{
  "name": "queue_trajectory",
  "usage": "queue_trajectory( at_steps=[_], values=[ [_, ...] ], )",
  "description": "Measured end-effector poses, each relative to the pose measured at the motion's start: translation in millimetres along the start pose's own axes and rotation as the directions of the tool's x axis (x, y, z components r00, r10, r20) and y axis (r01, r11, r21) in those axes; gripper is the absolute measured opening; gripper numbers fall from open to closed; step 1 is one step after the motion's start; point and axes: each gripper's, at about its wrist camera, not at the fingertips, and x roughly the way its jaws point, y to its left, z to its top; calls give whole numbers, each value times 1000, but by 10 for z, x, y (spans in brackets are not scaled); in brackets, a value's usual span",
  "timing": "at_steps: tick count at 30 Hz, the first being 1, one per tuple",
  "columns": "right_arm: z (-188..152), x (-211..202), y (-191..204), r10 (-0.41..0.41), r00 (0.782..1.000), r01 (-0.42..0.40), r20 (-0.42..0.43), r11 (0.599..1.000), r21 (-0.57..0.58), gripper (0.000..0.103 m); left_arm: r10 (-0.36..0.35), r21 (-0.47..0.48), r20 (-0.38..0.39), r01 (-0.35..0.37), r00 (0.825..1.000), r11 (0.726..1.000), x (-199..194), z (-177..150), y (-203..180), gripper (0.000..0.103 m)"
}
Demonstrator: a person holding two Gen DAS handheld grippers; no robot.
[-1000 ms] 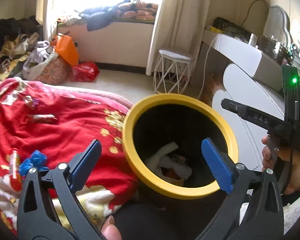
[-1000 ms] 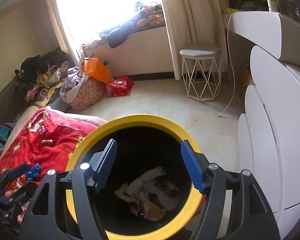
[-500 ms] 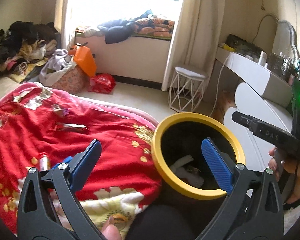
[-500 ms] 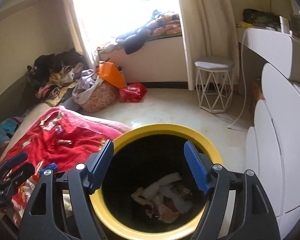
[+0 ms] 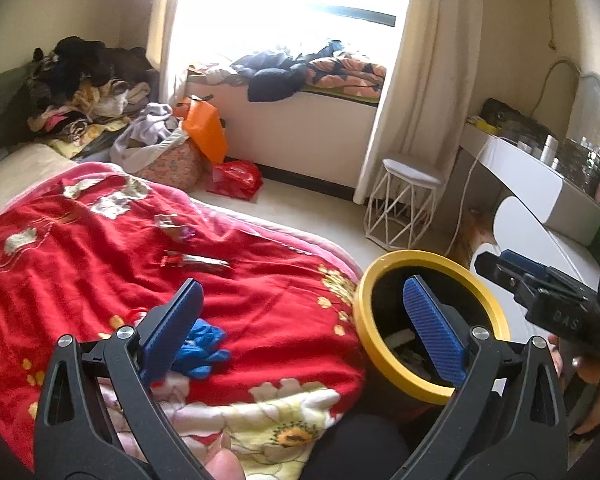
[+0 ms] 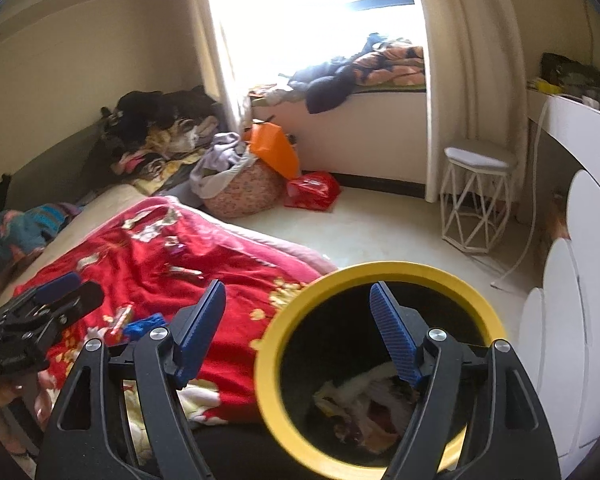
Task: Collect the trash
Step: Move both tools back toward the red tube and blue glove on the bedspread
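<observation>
Left view: the right gripper reads "DAS"; the left gripper gapes empty, now swung from the bin toward the blanket's blue glove. Right view: fingers spread, empty; bin shifted right, trash inside.

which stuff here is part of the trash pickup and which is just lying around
Job: yellow-rimmed bin, blue crumpled scrap, wrappers on the red blanket, both open grippers: left, right.

Just around: white stool, orange bag, clothes pile.
</observation>
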Motion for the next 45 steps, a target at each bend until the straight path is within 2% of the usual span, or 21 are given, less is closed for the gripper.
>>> queue_trajectory(
  at_steps=[15, 24, 33, 39, 45],
  values=[
    [5, 106, 548, 92, 995, -95, -30, 990, -103, 73, 86, -65, 16, -85, 996, 994, -171, -8, 524, 92],
    [41, 326, 882, 141, 989, -148, -50, 975, -163, 73, 152, -123, 1, -151, 988, 981, -218, -85, 926, 92],
    [140, 868, 1198, 189, 976, -207, -103, 956, -208, 73, 200, -187, -64, -209, 978, 960, -146, -252, 1344, 92],
    [195, 1347, 1352, 197, 968, -229, -156, 948, -221, 72, 180, -240, -128, -206, 975, 949, -18, -395, 1559, 92],
    [179, 1866, 1431, 170, 957, -232, -237, 936, -264, 63, 145, -274, -163, -186, 976, 943, 120, -494, 1647, 92]
  ],
)
